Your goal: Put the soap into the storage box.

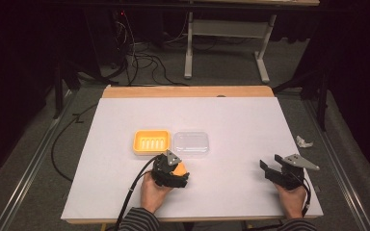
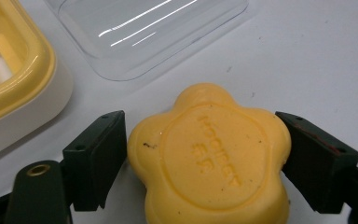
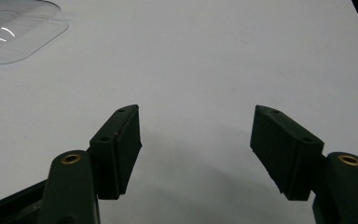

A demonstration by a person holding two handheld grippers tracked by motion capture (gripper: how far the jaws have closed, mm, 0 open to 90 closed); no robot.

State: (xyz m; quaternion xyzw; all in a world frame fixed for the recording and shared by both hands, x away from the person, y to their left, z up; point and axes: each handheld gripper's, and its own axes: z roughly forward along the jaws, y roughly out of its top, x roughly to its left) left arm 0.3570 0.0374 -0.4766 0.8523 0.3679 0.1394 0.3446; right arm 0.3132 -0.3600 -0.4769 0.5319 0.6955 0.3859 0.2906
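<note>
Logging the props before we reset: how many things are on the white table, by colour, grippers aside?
Yellow: 2, the soap dish and the flower-shaped soap between the left gripper's jaws.
Clear: 1, the plastic lid.
Total: 3.

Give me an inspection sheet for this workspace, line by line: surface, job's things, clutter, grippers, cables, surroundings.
Surface: white table top with a wooden far edge, no spills seen.
Job's things: yellow flower-shaped soap lying on the table; yellow soap dish with a slotted insert; clear lid lying beside the dish, to its right.
Clutter: nothing seen on the table; crumpled white scrap off its right edge.
Grippers: left gripper has its jaws on either side of the soap, contact unclear; right gripper open, nothing between its jaws.
Cables: black cable trails from the left gripper; more cables on the floor behind.
Surroundings: dark room, grey floor, another table's legs beyond.
</note>
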